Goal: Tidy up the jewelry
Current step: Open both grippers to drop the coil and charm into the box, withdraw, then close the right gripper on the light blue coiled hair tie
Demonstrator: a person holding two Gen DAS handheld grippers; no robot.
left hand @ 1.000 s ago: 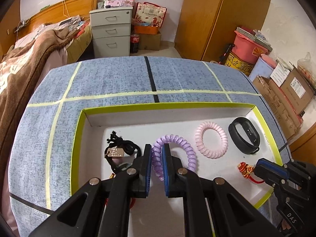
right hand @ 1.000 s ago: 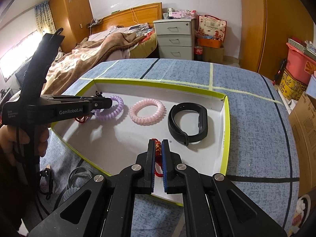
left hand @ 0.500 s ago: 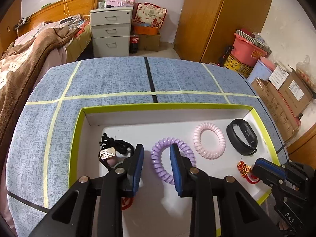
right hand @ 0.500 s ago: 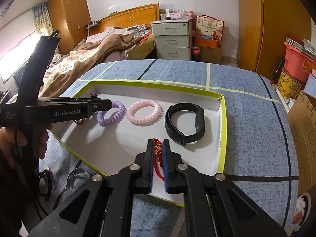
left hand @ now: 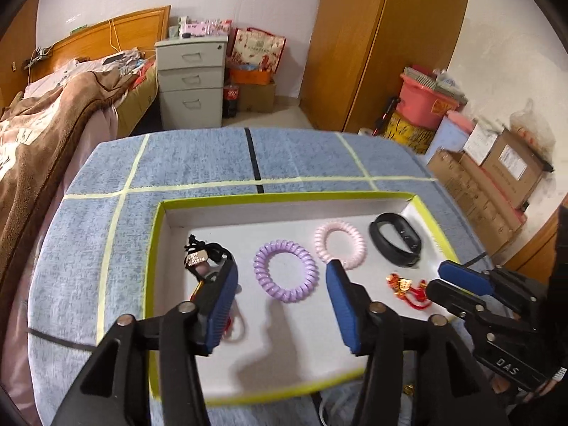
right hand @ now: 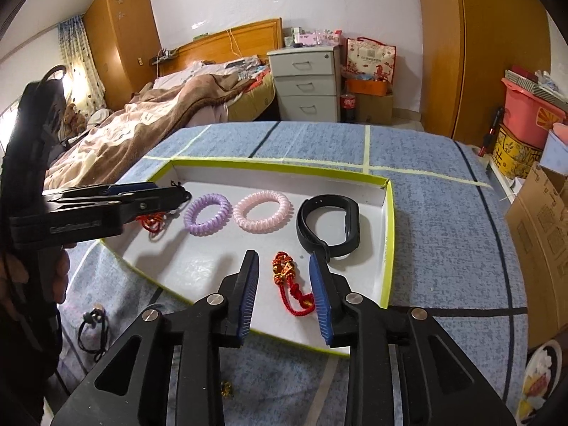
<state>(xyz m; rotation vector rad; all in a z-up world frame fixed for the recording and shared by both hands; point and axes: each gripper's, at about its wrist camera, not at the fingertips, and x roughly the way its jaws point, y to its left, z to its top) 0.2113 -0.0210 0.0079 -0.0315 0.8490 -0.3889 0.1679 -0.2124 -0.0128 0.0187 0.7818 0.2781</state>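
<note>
While both grippers' fingers [right hand: 248, 284] gape wide and empty, a knotted red cord bracelet [right hand: 291, 284] with gold beads lies between the right pair.

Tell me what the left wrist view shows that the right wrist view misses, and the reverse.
Left wrist only: the black cord with a metal tag at the tray's left end, beside the open left tool.

Right wrist only: a black hair tie and a small gold piece on the blue cloth outside the tray, plus the open right tool straddling the red knotted charm.

Both: the green-edged tray, purple coil, pink coil, black band and that red charm.
</note>
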